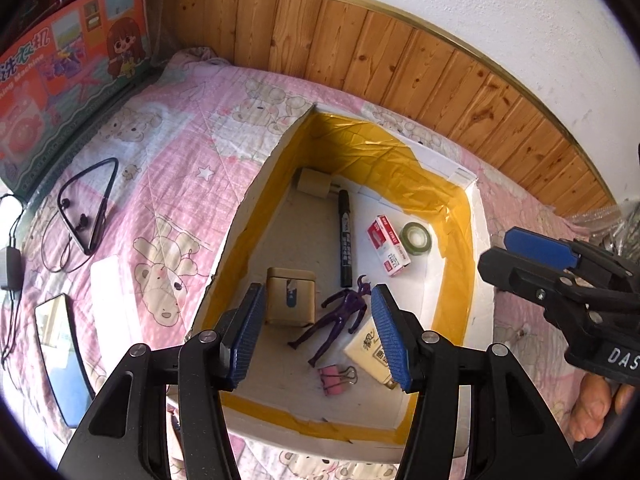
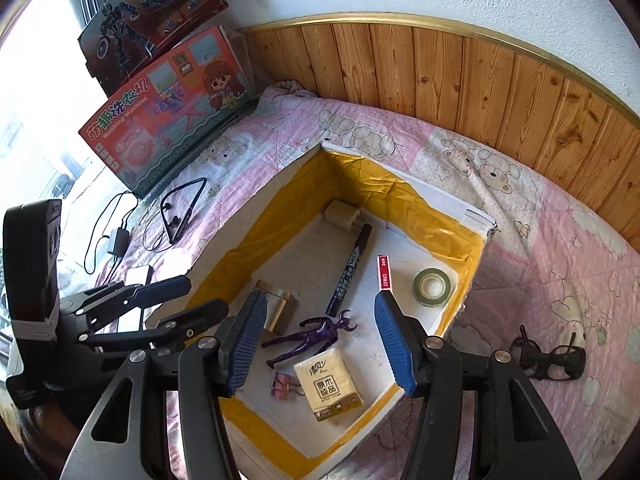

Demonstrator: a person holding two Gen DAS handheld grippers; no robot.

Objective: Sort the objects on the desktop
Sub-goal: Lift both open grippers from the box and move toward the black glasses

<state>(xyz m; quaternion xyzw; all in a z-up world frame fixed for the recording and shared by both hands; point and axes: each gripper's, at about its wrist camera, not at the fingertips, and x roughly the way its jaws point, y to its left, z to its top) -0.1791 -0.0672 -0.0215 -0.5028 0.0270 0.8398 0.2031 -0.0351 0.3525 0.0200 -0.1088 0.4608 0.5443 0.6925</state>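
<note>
The sorting looks mostly done, judging by how much already lies in the box (image 2: 476, 240), a white tray with yellow-taped walls sitting on the pink quilted bed (image 2: 560, 248). In the right wrist view it holds 8 things: a tan plug (image 2: 340, 214) at 12 o'clock, a black marker (image 2: 350, 272) just below it, a red staple box (image 2: 385, 274) and a green tape roll (image 2: 434, 286) toward 3 o'clock, a tan tin (image 2: 276, 306) at 9 o'clock, a purple figure (image 2: 308, 338) in the middle, and a tissue pack (image 2: 328, 384) with a pink binder clip (image 2: 282, 386) at 6 o'clock.

What seems left lies on the bed outside the box: black glasses (image 2: 550, 354) at 3 o'clock, a neckband earphone (image 2: 182, 210) and a charger with cable (image 2: 118, 240) at 10 o'clock, plus a phone (image 1: 62, 356) and a white slab (image 1: 110, 300) at 9 o'clock in the left wrist view.

The left gripper (image 1: 318, 336) hangs over the box with its jaws spread wide and nothing between them. The right gripper (image 2: 320, 342) likewise has jaws wide apart and holds nothing.
</note>
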